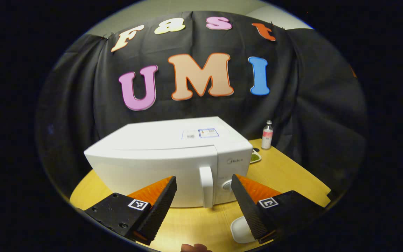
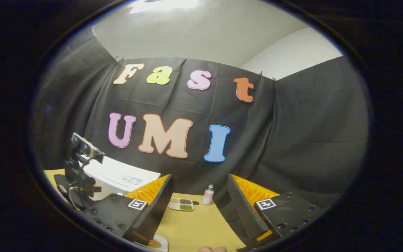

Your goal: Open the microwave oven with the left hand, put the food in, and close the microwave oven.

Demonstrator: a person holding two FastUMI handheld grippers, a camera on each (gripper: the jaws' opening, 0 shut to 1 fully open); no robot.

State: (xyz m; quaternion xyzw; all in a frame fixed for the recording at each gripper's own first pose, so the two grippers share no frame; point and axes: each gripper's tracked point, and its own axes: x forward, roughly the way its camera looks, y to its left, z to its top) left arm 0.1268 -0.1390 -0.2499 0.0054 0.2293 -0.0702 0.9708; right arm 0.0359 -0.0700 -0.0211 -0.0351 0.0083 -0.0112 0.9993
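Note:
The white microwave (image 1: 159,154) stands on the wooden table (image 1: 292,175) with its door shut and the vertical handle (image 1: 206,185) facing me. My left gripper (image 1: 204,180) is open just short of that handle, one finger to each side and touching nothing. My right gripper (image 2: 199,180) is open and empty over the table (image 2: 194,224), to the right of the microwave (image 2: 117,178). A white compartment tray of food (image 2: 181,204) lies past it, behind the microwave's right corner (image 1: 255,156). The left gripper's body (image 2: 80,168) shows in front of the microwave.
A small bottle (image 1: 267,134) stands at the back beside the tray, also seen from the right (image 2: 207,195). A white dish (image 1: 241,229) lies at the near table edge under my left gripper's right finger; a white dish (image 2: 156,243) also lies under the right gripper's left finger.

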